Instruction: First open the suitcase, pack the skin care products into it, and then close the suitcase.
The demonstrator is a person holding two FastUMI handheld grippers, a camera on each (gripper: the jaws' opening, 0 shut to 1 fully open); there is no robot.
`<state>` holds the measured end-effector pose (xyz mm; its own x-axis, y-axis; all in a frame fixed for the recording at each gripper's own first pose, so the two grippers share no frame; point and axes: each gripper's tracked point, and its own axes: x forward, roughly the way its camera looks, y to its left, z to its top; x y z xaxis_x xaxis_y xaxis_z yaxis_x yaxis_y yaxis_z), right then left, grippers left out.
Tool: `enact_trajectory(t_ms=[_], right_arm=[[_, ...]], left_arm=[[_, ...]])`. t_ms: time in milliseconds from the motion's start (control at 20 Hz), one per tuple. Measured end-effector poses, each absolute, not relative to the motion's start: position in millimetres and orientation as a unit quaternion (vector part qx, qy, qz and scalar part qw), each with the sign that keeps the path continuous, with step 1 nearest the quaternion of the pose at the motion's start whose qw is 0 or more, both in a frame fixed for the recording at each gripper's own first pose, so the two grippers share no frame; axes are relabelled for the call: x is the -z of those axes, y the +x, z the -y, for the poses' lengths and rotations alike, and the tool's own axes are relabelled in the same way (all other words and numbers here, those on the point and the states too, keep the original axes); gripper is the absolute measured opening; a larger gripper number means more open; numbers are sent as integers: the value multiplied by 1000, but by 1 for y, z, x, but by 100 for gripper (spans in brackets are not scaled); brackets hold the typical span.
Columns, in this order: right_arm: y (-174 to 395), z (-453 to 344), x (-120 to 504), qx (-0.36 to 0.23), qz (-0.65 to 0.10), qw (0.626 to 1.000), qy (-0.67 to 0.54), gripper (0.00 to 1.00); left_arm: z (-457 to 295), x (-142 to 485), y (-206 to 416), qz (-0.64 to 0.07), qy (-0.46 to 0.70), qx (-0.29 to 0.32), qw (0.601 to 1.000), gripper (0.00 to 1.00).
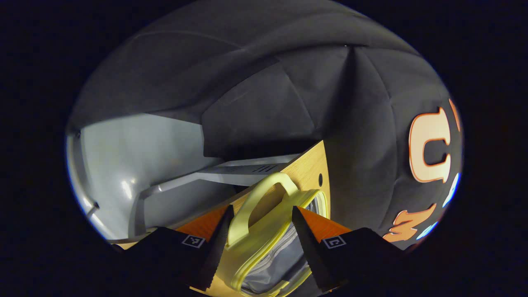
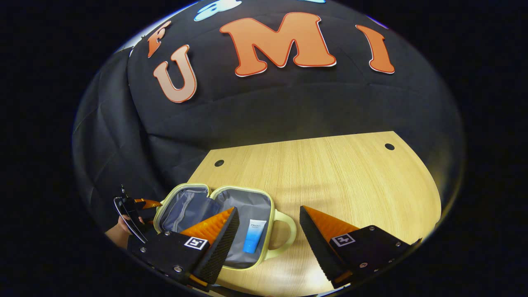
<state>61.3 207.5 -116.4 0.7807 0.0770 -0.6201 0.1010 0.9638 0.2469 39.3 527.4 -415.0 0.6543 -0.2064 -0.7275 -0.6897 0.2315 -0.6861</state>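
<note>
While the small pale-yellow zip suitcase with grey lining (image 2: 225, 218) lies opened flat on the light wooden tabletop (image 2: 330, 173), it is seen at the lower left of the right gripper view, its two halves spread side by side. A white-and-blue skin care tube (image 2: 254, 236) is seen lying inside the half nearer the centre of the frame, beside the looped yellow handle (image 2: 286, 233). The right gripper (image 2: 269, 231) is recorded at the bottom of that view with its fingers spread wide apart, nothing held between them, above the suitcase and table. The left gripper (image 2: 136, 208), held by a hand (image 2: 117, 233), is seen at the far lower left edge, just beside the suitcase's outer half.

In the left gripper view, the suitcase (image 1: 268, 243) is seen at lower centre, handle uppermost and zip edge visible. The left gripper (image 1: 262, 243) is recorded with its fingers parted on either side of the suitcase; contact cannot be told. A grey metal frame (image 1: 198, 177) is noted at the left.
</note>
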Motion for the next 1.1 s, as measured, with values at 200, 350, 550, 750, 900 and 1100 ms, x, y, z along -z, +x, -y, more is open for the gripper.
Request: enact_trajectory(t_ms=[200, 350, 550, 750, 900, 1100], right_arm=[[54, -193, 120, 13, -332, 932, 146, 94], [53, -184, 117, 14, -328, 932, 151, 94], [52, -177, 115, 6, -323, 934, 152, 94], [54, -162, 117, 10, -315, 939, 137, 94], [57, -154, 112, 7, -302, 944, 130, 94], [64, -148, 106, -3, -286, 950, 126, 95]], left_arm=[[-533, 424, 18, -364, -646, -215, 636, 31], [-537, 395, -19, -369, -605, -217, 671, 23], [-536, 383, 18, -347, -551, -177, 738, 14], [-525, 346, 30, -331, -506, -151, 782, 14], [-516, 317, 38, -318, -467, -134, 814, 14], [-495, 265, 48, -295, -416, -89, 856, 13]])
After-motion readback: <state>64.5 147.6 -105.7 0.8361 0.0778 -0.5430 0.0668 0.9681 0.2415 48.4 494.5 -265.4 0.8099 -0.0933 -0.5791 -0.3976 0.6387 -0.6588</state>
